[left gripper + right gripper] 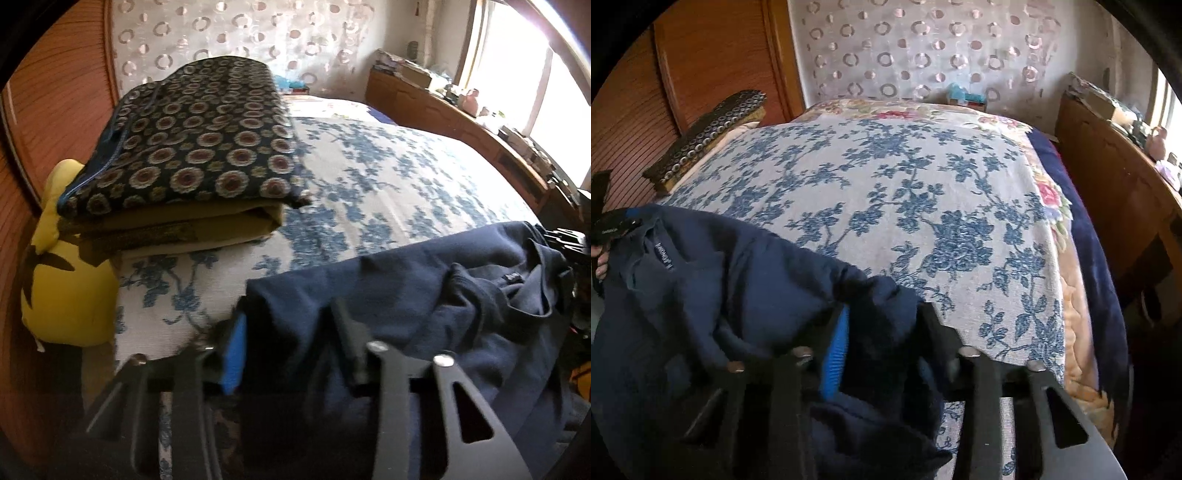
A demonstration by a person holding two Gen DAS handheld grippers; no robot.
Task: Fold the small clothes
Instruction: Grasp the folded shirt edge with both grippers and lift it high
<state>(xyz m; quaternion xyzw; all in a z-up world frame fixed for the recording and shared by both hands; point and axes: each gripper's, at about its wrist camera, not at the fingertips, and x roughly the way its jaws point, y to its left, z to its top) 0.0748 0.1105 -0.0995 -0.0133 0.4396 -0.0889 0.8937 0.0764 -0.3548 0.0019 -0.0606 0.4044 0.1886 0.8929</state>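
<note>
A navy blue garment hangs stretched between my two grippers above the near edge of the bed. My left gripper is shut on its left end, cloth bunched between the blue-padded fingers. In the right wrist view the same navy garment drapes to the left, its neck label showing. My right gripper is shut on the garment's right end. The left gripper shows at the far left edge of the right wrist view, holding the other end.
The bed has a white and blue floral cover. A stack of folded clothes with a dark patterned piece on top lies at its left side, beside a yellow cushion. A wooden wardrobe stands left; a cluttered wooden ledge runs along the right under the window.
</note>
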